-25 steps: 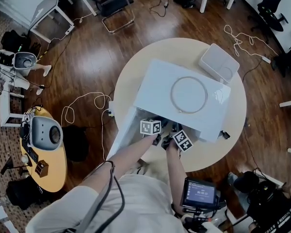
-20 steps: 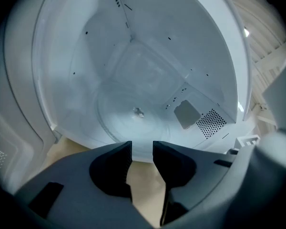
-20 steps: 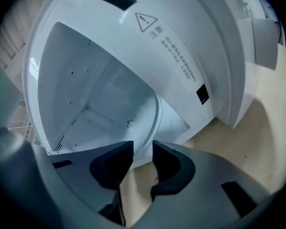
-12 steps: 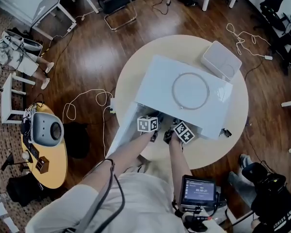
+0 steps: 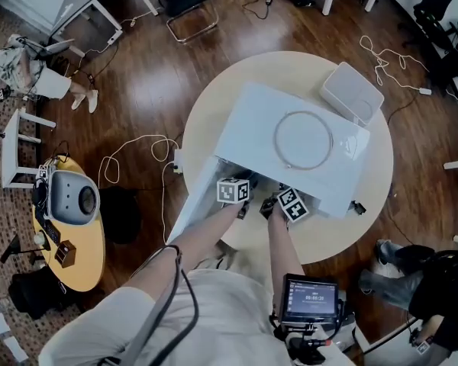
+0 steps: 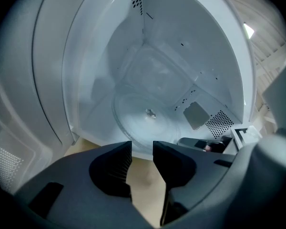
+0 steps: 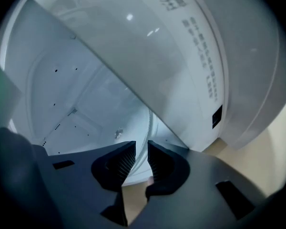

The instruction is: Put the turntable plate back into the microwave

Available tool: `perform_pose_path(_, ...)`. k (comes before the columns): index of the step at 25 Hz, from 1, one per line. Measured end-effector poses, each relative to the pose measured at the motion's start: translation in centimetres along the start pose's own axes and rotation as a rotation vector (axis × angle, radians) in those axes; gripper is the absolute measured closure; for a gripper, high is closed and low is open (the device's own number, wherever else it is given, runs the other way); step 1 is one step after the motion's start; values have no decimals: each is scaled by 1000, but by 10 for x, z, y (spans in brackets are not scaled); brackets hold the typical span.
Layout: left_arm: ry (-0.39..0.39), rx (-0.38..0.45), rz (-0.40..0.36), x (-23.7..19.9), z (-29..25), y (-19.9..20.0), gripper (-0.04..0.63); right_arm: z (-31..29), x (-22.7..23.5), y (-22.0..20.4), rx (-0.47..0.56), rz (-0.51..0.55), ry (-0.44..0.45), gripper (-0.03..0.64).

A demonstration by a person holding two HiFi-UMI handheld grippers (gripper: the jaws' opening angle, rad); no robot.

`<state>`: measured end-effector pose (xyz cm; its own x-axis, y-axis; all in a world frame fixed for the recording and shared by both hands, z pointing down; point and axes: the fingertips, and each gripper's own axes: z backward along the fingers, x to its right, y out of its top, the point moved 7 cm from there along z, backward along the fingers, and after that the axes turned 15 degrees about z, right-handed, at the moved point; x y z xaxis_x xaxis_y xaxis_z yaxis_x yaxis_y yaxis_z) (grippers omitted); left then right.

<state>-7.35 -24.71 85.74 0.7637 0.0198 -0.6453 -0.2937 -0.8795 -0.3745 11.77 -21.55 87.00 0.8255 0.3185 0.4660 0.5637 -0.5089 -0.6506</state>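
Kept a small screen (image 5: 313, 300) nearest, at the near right, close by the person's body; reached both forearms from there toward the open front of the microwave (image 5: 244, 128); held the left gripper (image 6: 142, 148) at the near edge of the cavity, fingers (image 6: 109, 168) spread, nothing between them, only the beige table showing below the gap; held the right gripper (image 7: 141, 149) just beside it on the right, fingers (image 7: 167, 168) drawn close together, just having been closing, with a narrow gap between them and nothing pinched in it; found the turntable plate (image 6: 148, 120) just beyond both pairs of tips, lying flat on the cavity floor, gripped by neither; saw the door (image 5: 192, 208) swung open to the near left; noted a thin ring (image 5: 275, 139) lying on the roof of the microwave; farther right, noted a white box (image 5: 353, 94) on the round table (image 5: 206, 120), near the far corner of the microwave.
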Motion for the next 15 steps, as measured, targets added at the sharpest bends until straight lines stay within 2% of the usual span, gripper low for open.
perform_pose_path(6, 3, 4, -27, -1, -4, 5, 468, 14, 2, 0, 31, 8, 29, 533)
perform_pose_path(11, -33, -34, -97, 18, -17, -7, 468, 33, 6, -12, 17, 18, 50, 532)
perform_pose_path(13, -41, -38, -99, 27, -22, -12, 468, 40, 6, -17, 9, 32, 58, 533)
perform_pose_path(15, -14, -9, -76, 30, -22, -13, 467, 47, 7, -21, 4, 41, 64, 532)
